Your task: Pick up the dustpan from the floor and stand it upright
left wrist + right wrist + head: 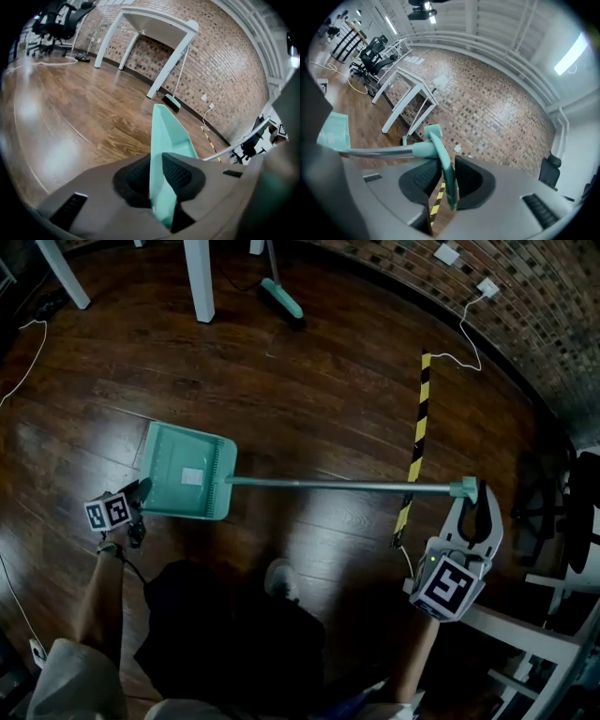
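Note:
The teal dustpan [187,470] hangs off the wooden floor with its long metal handle [347,486] running right. My left gripper [139,498] is shut on the pan's near left wall. In the left gripper view that thin teal wall [171,133] stands edge-on between the pads of my left gripper [157,178]. My right gripper [476,498] is shut on the teal grip at the handle's end. The right gripper view shows that teal grip [440,154] pinched in my right gripper [444,180], with the pan [335,131] far off at the left.
A teal broom [281,296] leans by white table legs [199,282] at the back. Yellow-black tape [419,423] runs across the floor under the handle. White cables [469,324] trail from the brick wall. An office chair [562,512] and white frame stand at right. A shoe [279,579] is below.

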The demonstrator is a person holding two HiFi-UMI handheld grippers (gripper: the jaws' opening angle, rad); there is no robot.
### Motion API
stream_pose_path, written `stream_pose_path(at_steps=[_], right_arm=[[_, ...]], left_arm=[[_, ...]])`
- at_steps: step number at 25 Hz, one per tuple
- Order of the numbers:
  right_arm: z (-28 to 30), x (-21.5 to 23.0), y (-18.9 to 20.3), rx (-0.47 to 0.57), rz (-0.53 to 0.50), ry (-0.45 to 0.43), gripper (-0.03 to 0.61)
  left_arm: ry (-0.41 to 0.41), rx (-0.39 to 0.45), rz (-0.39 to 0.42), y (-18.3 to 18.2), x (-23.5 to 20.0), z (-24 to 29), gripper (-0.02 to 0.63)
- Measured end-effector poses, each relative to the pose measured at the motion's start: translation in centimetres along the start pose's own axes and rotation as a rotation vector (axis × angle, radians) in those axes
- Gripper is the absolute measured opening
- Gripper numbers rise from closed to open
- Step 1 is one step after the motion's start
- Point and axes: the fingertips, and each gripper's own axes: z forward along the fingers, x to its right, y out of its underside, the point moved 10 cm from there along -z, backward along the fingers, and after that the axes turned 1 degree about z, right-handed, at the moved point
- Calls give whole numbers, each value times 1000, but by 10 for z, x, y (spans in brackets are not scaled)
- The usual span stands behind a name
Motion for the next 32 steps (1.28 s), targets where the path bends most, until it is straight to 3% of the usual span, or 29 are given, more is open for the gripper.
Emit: stream_pose_path(at_steps=[6, 9, 12, 14, 16, 22, 24, 28, 30, 32], right_arm=[[-36, -4, -48, 18, -40, -11, 138], [-57, 4, -51, 12, -79, 6, 192], [-78, -1, -39, 12, -48, -12, 192], [-84, -13, -26, -20, -25, -55, 192], [-87, -23, -15, -59, 1, -81, 192], [-87, -47, -9, -91, 52, -131, 192], [-87, -53, -9, -92, 58, -143, 192], [-83, -58, -9, -41, 104, -144, 192], [-78, -61, -7, -19, 131, -143, 192], [-73, -66, -2, -18, 164, -154, 192]], left_arm=[[144, -1, -75, 5, -24, 26, 78], [168, -23, -148, 12, -34, 35, 78], [177, -78, -180, 29, -37, 45, 88], [133, -91, -115, 36, -31, 50, 108], [30, -89, 15, 37, -22, 53, 134], [-252, -159, 543, 33, 2, 58, 187], [-275, -150, 578, 34, -4, 60, 188], [-285, -60, 538, 33, -12, 48, 185], [-280, -26, 558, 32, -8, 39, 25], [-259, 0, 572, 30, -3, 33, -6]])
